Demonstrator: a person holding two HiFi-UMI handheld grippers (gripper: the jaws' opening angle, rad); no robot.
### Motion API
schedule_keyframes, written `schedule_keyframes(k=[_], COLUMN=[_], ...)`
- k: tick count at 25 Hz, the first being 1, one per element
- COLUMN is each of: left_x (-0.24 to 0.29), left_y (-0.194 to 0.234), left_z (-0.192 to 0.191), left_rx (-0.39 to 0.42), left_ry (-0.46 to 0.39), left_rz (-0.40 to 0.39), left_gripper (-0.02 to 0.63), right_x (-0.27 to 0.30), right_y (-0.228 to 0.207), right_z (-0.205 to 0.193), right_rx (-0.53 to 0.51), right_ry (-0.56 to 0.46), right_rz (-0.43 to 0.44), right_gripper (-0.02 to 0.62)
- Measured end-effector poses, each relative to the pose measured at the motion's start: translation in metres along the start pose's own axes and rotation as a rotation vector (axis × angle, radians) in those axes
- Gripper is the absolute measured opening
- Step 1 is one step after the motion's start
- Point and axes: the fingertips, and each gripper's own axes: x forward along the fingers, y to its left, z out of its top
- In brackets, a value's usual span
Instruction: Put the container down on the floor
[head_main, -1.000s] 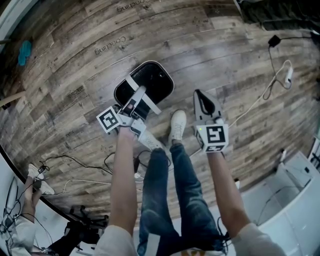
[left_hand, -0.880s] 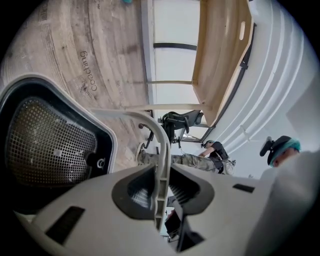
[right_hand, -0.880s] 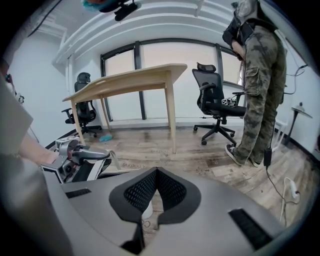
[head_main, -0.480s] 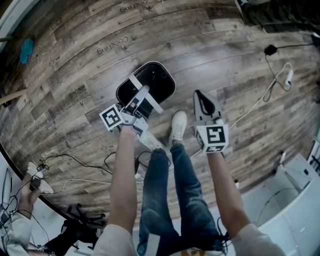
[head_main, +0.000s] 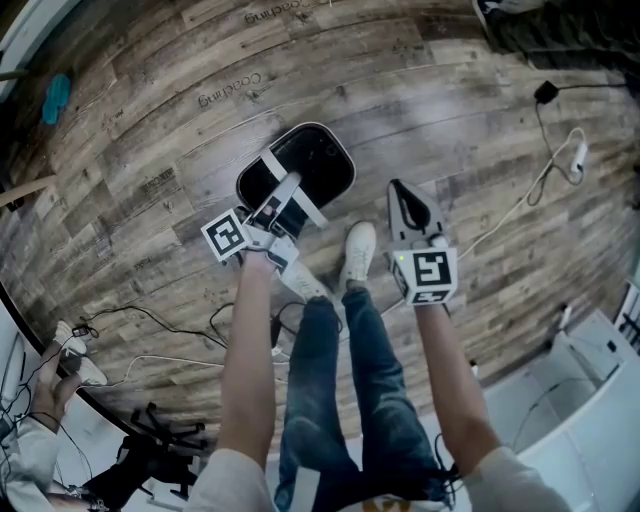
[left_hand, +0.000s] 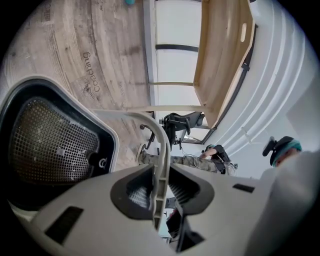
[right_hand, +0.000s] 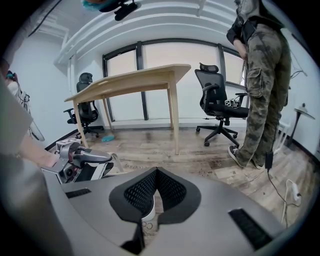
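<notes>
A black container with a white rim and a mesh insert hangs over the wooden floor. Its white handle arches over the top. My left gripper is shut on that handle, and in the left gripper view the strap runs straight between the ribbed pads of the left gripper. My right gripper is to the right of the container, apart from it. The right gripper view shows the right gripper with its tips meeting and holding nothing. Whether the container's base touches the floor I cannot tell.
The person's white shoe is just below the container. Cables trail across the floor at right and lower left. A wooden table, office chairs and a standing person are ahead. White furniture stands at the lower right.
The container and my left gripper have drifted slightly to the right in the head view. The right gripper has stayed where it was.
</notes>
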Motion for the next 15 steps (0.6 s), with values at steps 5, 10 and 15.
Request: schedule_keyframes(k=[5, 10, 15], left_x=[-0.0025, -0.0043, -0.0041], left_y=[0.0004, 0.0016, 0.0032], left_z=[0.001, 0.0007, 0.0005], left_rx=[0.005, 0.016, 0.027], left_ry=[-0.004, -0.005, 0.004], left_rz=[0.01, 0.027, 0.049], left_gripper=[0.067, 0.076, 0.102], right_x=[0.0011, -0.0008, -0.0021], right_y=[-0.0006, 0.0024, 0.0045], right_z=[0.0028, 0.0038, 0.0068], right_rx=[-0.006, -0.009, -0.009], right_ry=[-0.002, -0.005, -0.009], right_rz=[0.006, 0.006, 0.007], right_gripper=[-0.002, -0.002, -0.002])
